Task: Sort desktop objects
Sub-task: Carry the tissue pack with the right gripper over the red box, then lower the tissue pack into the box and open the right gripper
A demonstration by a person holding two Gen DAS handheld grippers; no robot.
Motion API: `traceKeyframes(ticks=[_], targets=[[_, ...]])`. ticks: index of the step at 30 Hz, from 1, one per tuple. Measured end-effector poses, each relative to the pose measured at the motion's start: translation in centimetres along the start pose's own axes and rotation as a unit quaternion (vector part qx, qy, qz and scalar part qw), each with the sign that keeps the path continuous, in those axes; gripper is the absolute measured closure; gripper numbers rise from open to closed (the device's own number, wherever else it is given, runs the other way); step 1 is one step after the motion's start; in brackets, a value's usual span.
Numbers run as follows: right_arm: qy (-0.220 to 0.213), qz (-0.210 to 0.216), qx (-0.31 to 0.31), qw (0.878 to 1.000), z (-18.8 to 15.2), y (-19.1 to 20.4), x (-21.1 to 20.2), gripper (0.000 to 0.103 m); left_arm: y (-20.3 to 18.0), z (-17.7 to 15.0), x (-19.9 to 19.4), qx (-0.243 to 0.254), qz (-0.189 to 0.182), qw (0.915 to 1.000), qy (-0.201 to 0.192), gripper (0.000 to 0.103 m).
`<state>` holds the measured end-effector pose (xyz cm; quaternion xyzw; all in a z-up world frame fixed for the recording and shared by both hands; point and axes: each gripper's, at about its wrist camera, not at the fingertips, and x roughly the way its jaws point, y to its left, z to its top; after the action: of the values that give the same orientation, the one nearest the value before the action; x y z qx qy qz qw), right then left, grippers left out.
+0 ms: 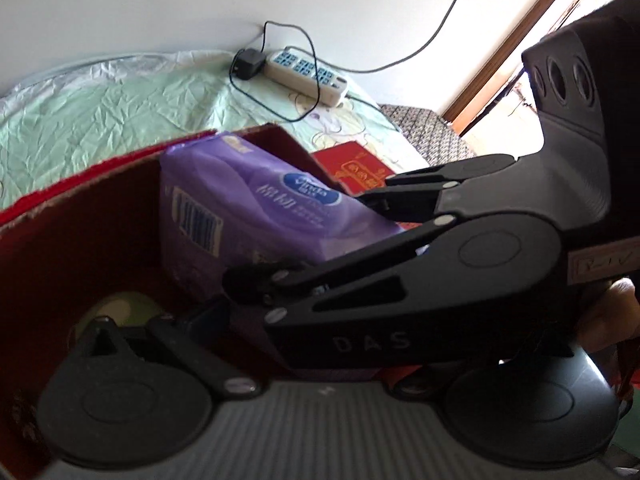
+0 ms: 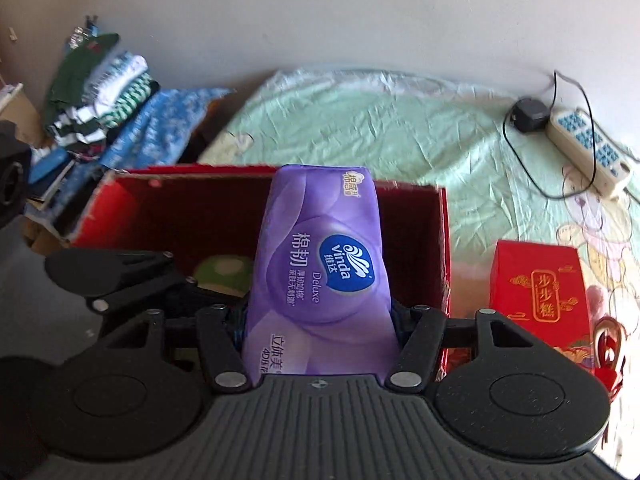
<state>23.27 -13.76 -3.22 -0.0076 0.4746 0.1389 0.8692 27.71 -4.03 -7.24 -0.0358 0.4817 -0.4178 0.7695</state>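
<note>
- Tissue pack (image 2: pixel 320 276), purple and soft-wrapped, is pinched near its lower end by the right gripper (image 2: pixel 320 320); the jaws are pressed in from both sides, and the wrapper is narrowed where it is squeezed, so the grip is judged firm enough for carrying.
- The pack is held with its far end reaching over the open red box (image 2: pixel 442 240), tilted up and away from the camera. In the left wrist view, the pack (image 1: pixel 256 208) is seen partly inside the box walls, though whether it rests on the floor of the box cannot be told.
- A green round object (image 2: pixel 224 272) lies inside the box just beside the pack, so the box is judged to be the collecting place for the sorted things.
- The left gripper (image 1: pixel 160 320) is held low at the near side of the box, next to the right gripper. Nothing is seen between its fingers, but whether its jaws are spread or pressed together cannot be told, since they are partly hidden.
- 1 smaller red carton (image 2: pixel 540 296) stands outside the box on the green sheet (image 2: pixel 380 128), just beside the right wall.
- A power strip (image 2: pixel 592 148) lies well apart, near the wall.
- The scene would fit the pack being lowered in as well as being lifted out.
</note>
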Motion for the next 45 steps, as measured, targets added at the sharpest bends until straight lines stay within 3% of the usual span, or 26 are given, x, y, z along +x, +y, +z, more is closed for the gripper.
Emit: traceKeyframes(ticks=[5, 9, 14, 20, 22, 24, 27, 29, 33, 41, 45], targets=[[0.012, 0.005, 0.000, 1.000, 0.3, -0.4, 0.6, 0.036, -0.9, -0.8, 0.6, -0.003, 0.015, 0.9987, 0.048, 0.005], [-0.041, -0.026, 0.009, 0.999, 0.9, -1.0, -1.5, 0.036, -0.9, -1.0, 0.1, -0.023, 0.019, 0.9983, 0.049, 0.006], [-0.069, 0.001, 0.053, 0.996, 0.5, -2.9, -4.1, 0.036, -0.9, -1.1, 0.4, -0.027, 0.030, 0.9974, 0.060, 0.017], [-0.088, 0.047, 0.123, 0.987, -1.1, -4.8, -6.2, 0.041, -1.3, -1.1, 0.2, -0.014, 0.040, 0.9982, 0.044, 0.019], [-0.104, 0.063, 0.138, 0.983, -1.6, -5.2, -7.1, 0.041, -1.4, -1.1, 0.1, -0.013, 0.051, 0.9979, 0.038, 0.019], [-0.117, 0.077, 0.153, 0.978, -2.5, -5.5, -8.1, 0.041, -1.1, -0.6, 0.9, -0.026, 0.075, 0.9954, 0.053, 0.011], [-0.123, 0.087, 0.173, 0.973, -3.8, -6.1, -8.8, 0.041, -0.3, 0.2, 1.2, -0.045, 0.079, 0.9941, 0.060, 0.009], [-0.128, 0.069, 0.173, 0.974, -4.5, -6.3, -9.1, 0.041, 0.2, 0.6, 1.2, -0.046, 0.084, 0.9936, 0.060, 0.008], [-0.140, 0.065, 0.192, 0.969, -5.9, -7.2, -9.7, 0.041, 0.9, 1.8, 2.5, -0.019, 0.081, 0.9937, 0.075, 0.001], [-0.140, 0.076, 0.233, 0.959, -7.8, -8.4, -9.8, 0.041, -1.3, 4.0, 6.0, 0.075, 0.073, 0.9919, 0.073, 0.000], [-0.142, 0.081, 0.237, 0.958, -7.8, -8.4, -9.9, 0.041, -1.1, 4.0, 6.0, 0.082, 0.063, 0.9921, 0.071, 0.000]])
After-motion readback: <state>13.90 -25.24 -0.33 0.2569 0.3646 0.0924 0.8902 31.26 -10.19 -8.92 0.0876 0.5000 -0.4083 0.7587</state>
